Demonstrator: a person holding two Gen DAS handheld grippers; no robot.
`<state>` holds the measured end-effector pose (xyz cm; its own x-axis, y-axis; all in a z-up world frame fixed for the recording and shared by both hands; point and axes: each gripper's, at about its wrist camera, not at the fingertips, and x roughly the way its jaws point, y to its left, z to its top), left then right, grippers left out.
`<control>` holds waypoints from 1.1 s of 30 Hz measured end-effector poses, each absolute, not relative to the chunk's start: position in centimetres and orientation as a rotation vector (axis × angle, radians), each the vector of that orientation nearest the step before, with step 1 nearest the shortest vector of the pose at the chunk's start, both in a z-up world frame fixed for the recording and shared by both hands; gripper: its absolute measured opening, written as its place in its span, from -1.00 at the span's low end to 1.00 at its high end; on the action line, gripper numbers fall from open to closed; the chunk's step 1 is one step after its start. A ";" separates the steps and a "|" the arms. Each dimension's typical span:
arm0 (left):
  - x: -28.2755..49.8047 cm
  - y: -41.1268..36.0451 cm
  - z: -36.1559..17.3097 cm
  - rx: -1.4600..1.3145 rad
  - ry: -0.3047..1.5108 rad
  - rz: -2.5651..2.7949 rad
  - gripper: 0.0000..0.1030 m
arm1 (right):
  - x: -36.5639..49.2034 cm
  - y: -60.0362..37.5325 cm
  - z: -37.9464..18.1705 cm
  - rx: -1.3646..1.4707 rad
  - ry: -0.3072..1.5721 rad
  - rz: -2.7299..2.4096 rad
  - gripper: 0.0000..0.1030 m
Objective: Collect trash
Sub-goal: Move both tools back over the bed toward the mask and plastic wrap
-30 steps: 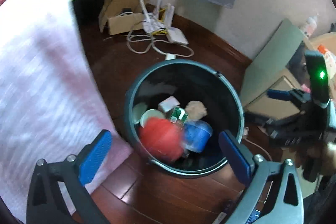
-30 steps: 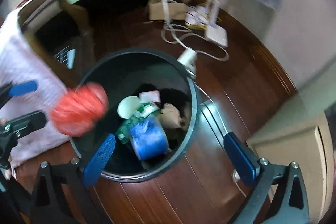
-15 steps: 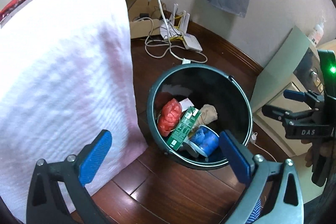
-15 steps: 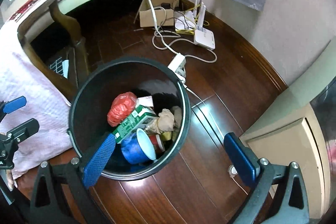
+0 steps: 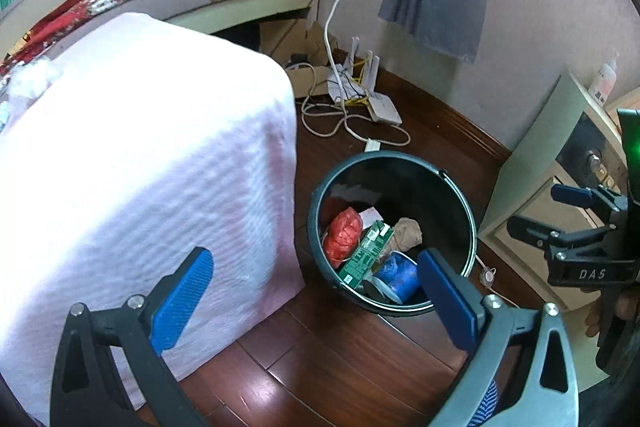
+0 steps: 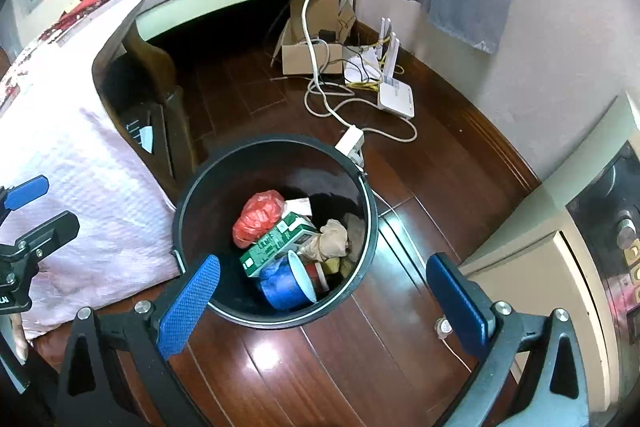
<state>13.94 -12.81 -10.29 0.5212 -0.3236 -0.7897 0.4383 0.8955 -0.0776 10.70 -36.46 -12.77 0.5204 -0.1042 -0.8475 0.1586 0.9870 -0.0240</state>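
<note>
Below my tongs I see glossy dark wood flooring (image 6: 304, 359) and a smooth, shiny dark plastic bin (image 6: 362, 267). Inside it lie a crinkled red plastic bag (image 6: 258, 217) and a printed green paper carton (image 6: 276, 241). Left of them hangs ribbed pink cloth (image 5: 132, 167).

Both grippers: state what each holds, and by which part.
Nothing is held. The left gripper and right gripper are open and empty above the floor; the red bag lies in the trash bin.

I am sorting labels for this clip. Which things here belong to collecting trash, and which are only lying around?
Belong to the job:
- black bin
- red bag, green carton, blue cup, all inside it

Just lying about:
- white router
- cardboard box
- white cable
- pink cloth
</note>
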 end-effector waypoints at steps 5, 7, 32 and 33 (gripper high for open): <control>13.3 -11.6 -9.0 0.131 0.896 -0.436 0.98 | 10.1 -34.9 -11.6 0.056 0.993 -0.144 1.00; 13.1 -11.1 -8.7 0.127 0.887 -0.427 0.98 | 9.9 -34.4 -11.1 0.054 0.980 -0.137 1.00; 11.6 -3.2 -4.9 0.073 0.795 -0.284 0.98 | 11.0 -25.6 -6.1 -0.008 0.863 0.003 1.00; 11.6 -2.7 -4.7 0.068 0.791 -0.275 0.99 | 11.3 -25.0 -5.9 -0.012 0.856 0.014 1.00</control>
<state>11.59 -2.71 -4.74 0.6693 -0.2182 -0.7102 0.2692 0.9622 -0.0420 11.30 -24.98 -5.90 0.6552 0.0073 -0.7554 -0.0168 0.9998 -0.0049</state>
